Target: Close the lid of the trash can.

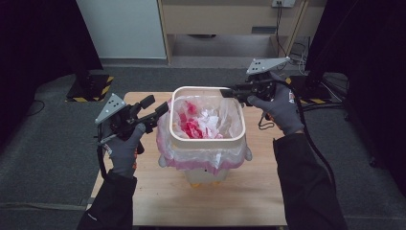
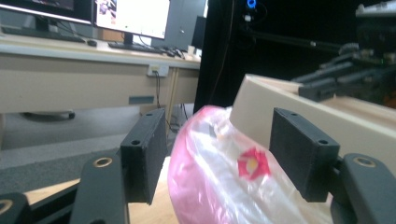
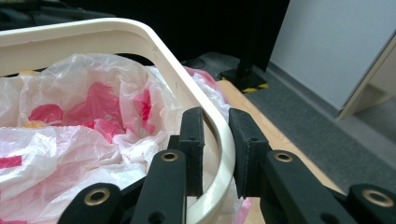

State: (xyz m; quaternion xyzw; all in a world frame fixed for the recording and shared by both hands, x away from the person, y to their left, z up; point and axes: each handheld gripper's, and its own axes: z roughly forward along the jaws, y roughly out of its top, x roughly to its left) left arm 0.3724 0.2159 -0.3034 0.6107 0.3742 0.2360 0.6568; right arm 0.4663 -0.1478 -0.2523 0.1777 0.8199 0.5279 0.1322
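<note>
A small bin stands mid-table, with a cream ring rim [image 1: 208, 139] clamped over a clear plastic liner bag [image 1: 201, 122] printed in pink. The bag's edge folds down outside the rim. My right gripper [image 1: 225, 92] is at the bin's far right corner. In the right gripper view it [image 3: 217, 140] is shut on the rim [image 3: 140, 37], one pad inside by the bag [image 3: 84, 121] and one outside. My left gripper [image 1: 160, 109] sits at the bin's left side. It [image 2: 219, 144] is open, with the folded-over bag [image 2: 219, 186] bulging between its pads below the rim [image 2: 355, 121].
The bin rests on a light wooden table [image 1: 249, 191] with grey carpet all round. Black stands on yellow-striped bases flank the back, one at the left [image 1: 91, 88]. A desk with monitors [image 2: 130, 18] lies beyond in the left gripper view.
</note>
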